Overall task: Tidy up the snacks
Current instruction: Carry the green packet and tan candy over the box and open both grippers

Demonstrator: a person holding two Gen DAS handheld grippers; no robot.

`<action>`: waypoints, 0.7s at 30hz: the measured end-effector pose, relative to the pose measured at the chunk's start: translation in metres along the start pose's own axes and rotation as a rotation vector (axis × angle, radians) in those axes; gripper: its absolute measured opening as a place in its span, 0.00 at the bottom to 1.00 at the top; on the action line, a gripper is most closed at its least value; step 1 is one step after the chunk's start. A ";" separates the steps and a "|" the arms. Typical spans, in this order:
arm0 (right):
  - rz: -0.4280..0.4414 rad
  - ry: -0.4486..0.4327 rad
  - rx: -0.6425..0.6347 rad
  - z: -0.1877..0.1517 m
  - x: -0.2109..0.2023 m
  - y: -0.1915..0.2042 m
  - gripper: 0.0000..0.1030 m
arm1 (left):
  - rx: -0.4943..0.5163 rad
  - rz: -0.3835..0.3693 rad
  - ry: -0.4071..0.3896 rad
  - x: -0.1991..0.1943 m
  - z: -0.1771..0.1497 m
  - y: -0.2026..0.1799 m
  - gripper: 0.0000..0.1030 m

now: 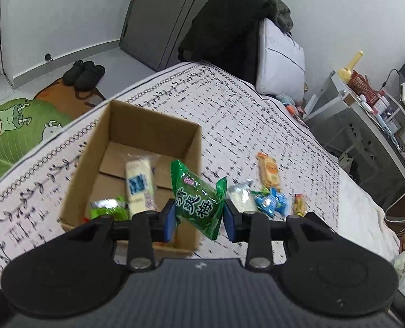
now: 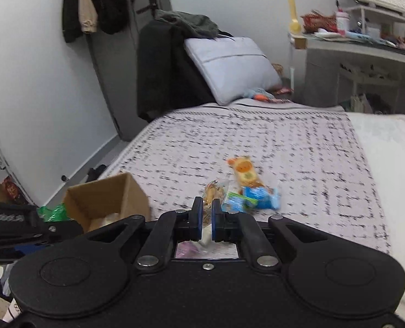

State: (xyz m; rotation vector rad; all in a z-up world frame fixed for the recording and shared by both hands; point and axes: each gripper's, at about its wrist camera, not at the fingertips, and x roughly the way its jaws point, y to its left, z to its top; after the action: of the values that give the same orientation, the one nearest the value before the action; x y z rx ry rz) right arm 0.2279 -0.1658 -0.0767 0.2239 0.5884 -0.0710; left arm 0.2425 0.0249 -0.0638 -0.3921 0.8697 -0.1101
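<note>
Left gripper (image 1: 197, 220) fingers clamp the crinkly green foil snack packet (image 1: 198, 194) mid-body, above the open brown cardboard box (image 1: 136, 169) rim on the bed. Packet looks light, soft, slippery; best held centrally. Right gripper (image 2: 207, 216) fingers nearly together; cannot tell if pinching anything.

My left gripper (image 1: 197, 220) sits low centre in its own cam, blue pads (image 1: 168, 222) at 9 and 3 o'clock, jaws parted a fair bit and clamped on the green snack packet (image 1: 198, 199), which hangs tilted btwn them, top leaning to 11 o'clock. Packet is off the surface, held up in the air. My right gripper (image 2: 207, 217) points fwd w/ jaws nearly together, only a narrow gap btwn pads; can't tell if anything is pinched there. In right cam the left gripper's black frame shows at 9 o'clock, well apart from the right one
</note>
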 end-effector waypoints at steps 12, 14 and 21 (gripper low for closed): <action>0.089 -0.014 -0.076 -0.004 0.007 0.053 0.06 | 0.005 0.014 0.034 0.019 0.027 0.031 0.34; 0.105 -0.008 -0.085 -0.004 0.009 0.061 0.06 | 0.003 0.021 0.043 0.023 0.029 0.034 0.34; 0.164 0.009 -0.101 -0.009 0.017 0.079 0.06 | -0.023 0.039 0.068 0.036 0.036 0.051 0.35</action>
State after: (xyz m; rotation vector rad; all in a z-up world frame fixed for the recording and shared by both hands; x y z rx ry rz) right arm 0.2476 -0.0864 -0.0791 0.1736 0.5793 0.1178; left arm 0.2898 0.0730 -0.0878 -0.3947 0.9458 -0.0772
